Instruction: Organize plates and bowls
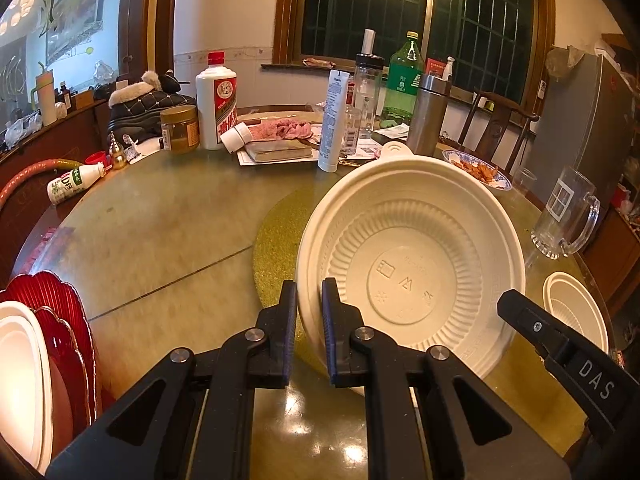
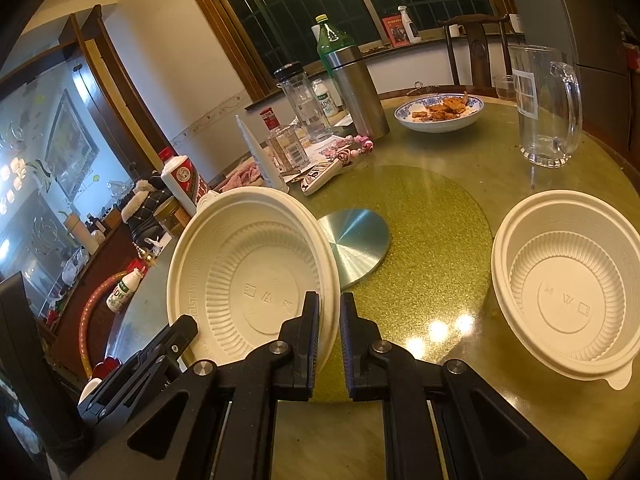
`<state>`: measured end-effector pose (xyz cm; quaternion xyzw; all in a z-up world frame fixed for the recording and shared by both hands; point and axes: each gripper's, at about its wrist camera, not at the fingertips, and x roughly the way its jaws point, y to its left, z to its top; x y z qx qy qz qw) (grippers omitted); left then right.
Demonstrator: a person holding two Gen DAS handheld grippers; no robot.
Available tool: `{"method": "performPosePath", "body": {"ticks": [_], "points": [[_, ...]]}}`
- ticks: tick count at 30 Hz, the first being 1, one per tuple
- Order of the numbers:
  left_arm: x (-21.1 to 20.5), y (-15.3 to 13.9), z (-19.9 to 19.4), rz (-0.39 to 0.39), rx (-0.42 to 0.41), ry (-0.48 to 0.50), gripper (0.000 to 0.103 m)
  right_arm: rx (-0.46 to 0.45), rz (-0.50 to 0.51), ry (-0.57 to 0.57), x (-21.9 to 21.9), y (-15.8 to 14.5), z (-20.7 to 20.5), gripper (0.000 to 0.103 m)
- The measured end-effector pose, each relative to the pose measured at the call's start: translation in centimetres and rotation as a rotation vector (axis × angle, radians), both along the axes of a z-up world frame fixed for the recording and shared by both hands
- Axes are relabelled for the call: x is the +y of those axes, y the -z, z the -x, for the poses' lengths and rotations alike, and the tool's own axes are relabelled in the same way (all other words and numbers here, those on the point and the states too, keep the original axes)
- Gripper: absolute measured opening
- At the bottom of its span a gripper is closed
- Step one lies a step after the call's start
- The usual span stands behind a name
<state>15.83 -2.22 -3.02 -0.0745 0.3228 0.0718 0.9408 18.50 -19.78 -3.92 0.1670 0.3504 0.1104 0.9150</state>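
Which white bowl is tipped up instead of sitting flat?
The big white bowl pinched at its rim by both hand-held grippers stands tilted on edge. The other white bowl sits flat on the table, untouched.

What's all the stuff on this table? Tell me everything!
tilted bowl: one, white, held up over the gold mat
second bowl: one, white, flat on the table, right side
red plates: at least two, red, near left
food dish: one, blue-and-white, far side
glass mug: one, clear, far right
steel flask: one, silver, among bottles
silver disc: one, mat's centre
left gripper: black, clamping the tilted bowl's rim
right gripper: black, clamping the opposite rim
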Motion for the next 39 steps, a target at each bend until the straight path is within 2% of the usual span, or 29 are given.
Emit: {"method": "performPosePath", "body": {"ticks": [39], "points": [[0.08, -0.11, 0.36, -0.015, -0.006, -0.006, 0.011, 0.000, 0.001, -0.005, -0.02, -0.03, 0.33, 0.010]]}}
